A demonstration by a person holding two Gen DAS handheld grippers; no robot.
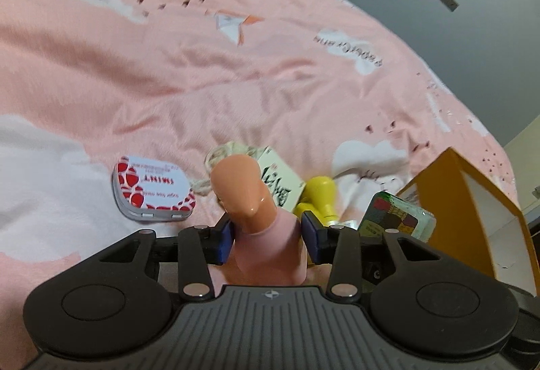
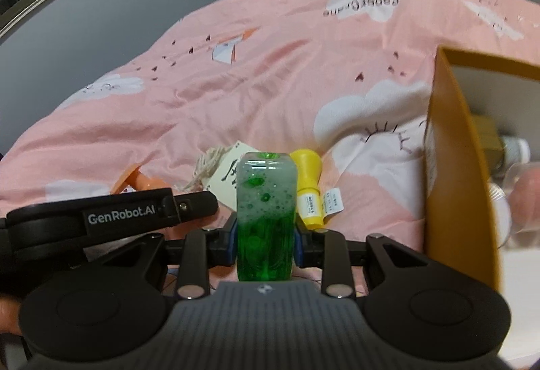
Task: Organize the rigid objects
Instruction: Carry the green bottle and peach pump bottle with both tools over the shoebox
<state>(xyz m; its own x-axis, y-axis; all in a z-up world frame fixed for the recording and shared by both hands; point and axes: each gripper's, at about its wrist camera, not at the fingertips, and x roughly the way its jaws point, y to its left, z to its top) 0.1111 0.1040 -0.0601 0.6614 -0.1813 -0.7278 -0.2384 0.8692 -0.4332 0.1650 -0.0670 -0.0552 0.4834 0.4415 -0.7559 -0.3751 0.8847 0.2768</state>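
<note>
The left tongs (image 1: 266, 236) are sitting partly open around a peach and pink plastic bottle-shaped object (image 1: 260, 211). Its pink body is standing between the blue pads (image 1: 224, 240). The pad on the left side of the view seems to be touching it, while a thin gap shows at the other pad, so a firm grip cannot be confirmed.

The right tongs (image 2: 265, 243) are closing narrowly on a clear rectangular bottle of green liquid topped with foam (image 2: 266, 214), both blue pads pressing its sides and holding it upright above the bed.

Below them, a pink quilt printed with white clouds (image 1: 202, 73) is covering the bed. On it, a red and white flat metal mint tin (image 1: 153, 189) is lying well to the left of the peach bottle. A cream card with black brush lettering and a twine loop (image 2: 229, 179) is lying just behind both held bottles. Beside it, a small yellow plastic bottle with a white label (image 2: 308, 187) is lying on its side. A green patterned tin (image 1: 395, 214) is sitting next to an open yellow cardboard box with a white inside (image 2: 452, 147), which is standing at the right and already holding several pale items, too blurred to name.
</note>
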